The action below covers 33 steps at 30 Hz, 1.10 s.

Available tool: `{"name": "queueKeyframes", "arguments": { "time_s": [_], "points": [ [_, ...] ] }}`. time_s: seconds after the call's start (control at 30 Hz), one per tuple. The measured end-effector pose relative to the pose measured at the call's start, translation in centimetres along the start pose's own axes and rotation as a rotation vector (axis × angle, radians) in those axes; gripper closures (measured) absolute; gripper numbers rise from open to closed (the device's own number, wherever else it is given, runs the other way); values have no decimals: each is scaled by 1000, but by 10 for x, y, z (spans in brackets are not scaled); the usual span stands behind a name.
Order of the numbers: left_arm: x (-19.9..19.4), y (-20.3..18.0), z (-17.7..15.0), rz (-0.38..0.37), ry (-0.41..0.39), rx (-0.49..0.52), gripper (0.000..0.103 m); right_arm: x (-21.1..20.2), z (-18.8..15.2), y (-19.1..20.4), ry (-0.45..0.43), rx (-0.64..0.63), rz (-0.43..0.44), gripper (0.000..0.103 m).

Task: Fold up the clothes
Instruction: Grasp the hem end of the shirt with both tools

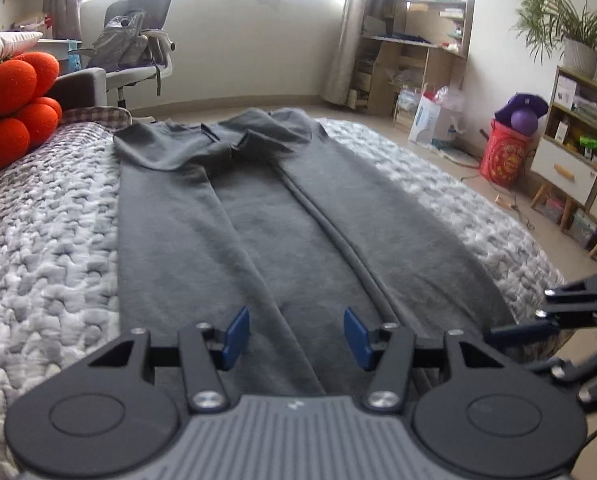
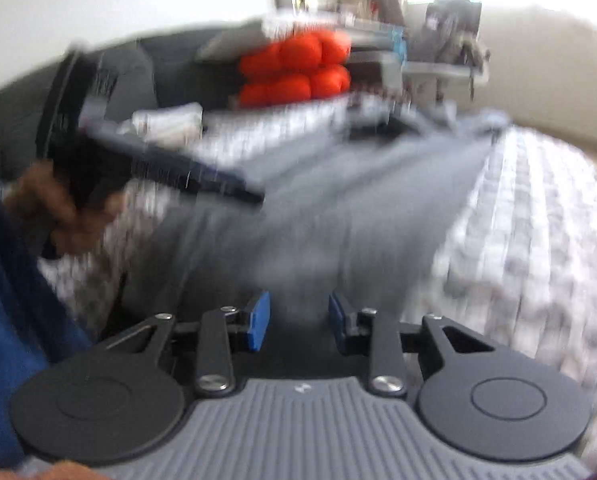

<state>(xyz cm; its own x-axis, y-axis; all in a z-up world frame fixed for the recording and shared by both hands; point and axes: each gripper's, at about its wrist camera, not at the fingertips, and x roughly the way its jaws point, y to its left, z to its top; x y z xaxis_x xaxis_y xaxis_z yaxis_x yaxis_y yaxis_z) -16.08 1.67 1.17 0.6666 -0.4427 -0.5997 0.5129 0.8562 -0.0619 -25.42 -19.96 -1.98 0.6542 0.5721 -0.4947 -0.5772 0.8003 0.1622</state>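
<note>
Grey trousers lie flat and lengthwise on a knitted grey-and-white blanket that covers the bed, waistband at the far end and leg hems at the near end. The left gripper hovers low over the near end of the trousers, tilted downward, its blue pads standing moderately apart with only the cloth beneath them and nothing pinched between. In the right wrist view, which is badly smeared by motion, that same tool shows at the left, gripped by a person's hand beside a blue sleeve, its nose angled down toward the cloth. The right gripper also points down at the near part of the trousers, jaws set narrower than the left one's, yet with a clear gap; whether the pads touch the fabric cannot be told through the blur. Part of it appears at the right edge of the left wrist view, just beside the trouser hem. An orange cushion sits at the far left of the bed, and an office chair stands beyond.
</note>
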Motion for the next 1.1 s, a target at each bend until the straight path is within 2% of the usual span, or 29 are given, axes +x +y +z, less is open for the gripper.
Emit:
{"name": "queueKeyframes", "arguments": {
  "time_s": [0.13, 0.27, 0.43, 0.5, 0.6, 0.73, 0.93, 1.1],
  "points": [
    [-4, 0, -7, -6, 5, -10, 49, -4, -18, 0, 76, 33, 63, 70],
    [-12, 9, -19, -46, 11, -22, 48, 2, -29, 1, 162, 31, 64, 71],
    [-28, 18, -28, -42, 13, -52, 48, -10, -26, -7, 113, 83, 56, 71],
    [-37, 23, -31, -15, 17, -69, 48, -18, -26, -13, 75, 117, 38, 70],
    [-54, 33, -42, 18, 28, -91, 48, -30, -35, -21, 37, 187, 4, 70],
    [-67, 49, -62, 8, 71, -167, 51, -36, -48, -31, 9, 272, -4, 69],
    [-82, 58, -93, -24, 118, -258, 53, -32, -69, -39, 29, 411, 62, 68],
    [-70, 60, -104, -55, 155, -307, 52, -29, -74, -42, 28, 450, 115, 67]
  ]
}}
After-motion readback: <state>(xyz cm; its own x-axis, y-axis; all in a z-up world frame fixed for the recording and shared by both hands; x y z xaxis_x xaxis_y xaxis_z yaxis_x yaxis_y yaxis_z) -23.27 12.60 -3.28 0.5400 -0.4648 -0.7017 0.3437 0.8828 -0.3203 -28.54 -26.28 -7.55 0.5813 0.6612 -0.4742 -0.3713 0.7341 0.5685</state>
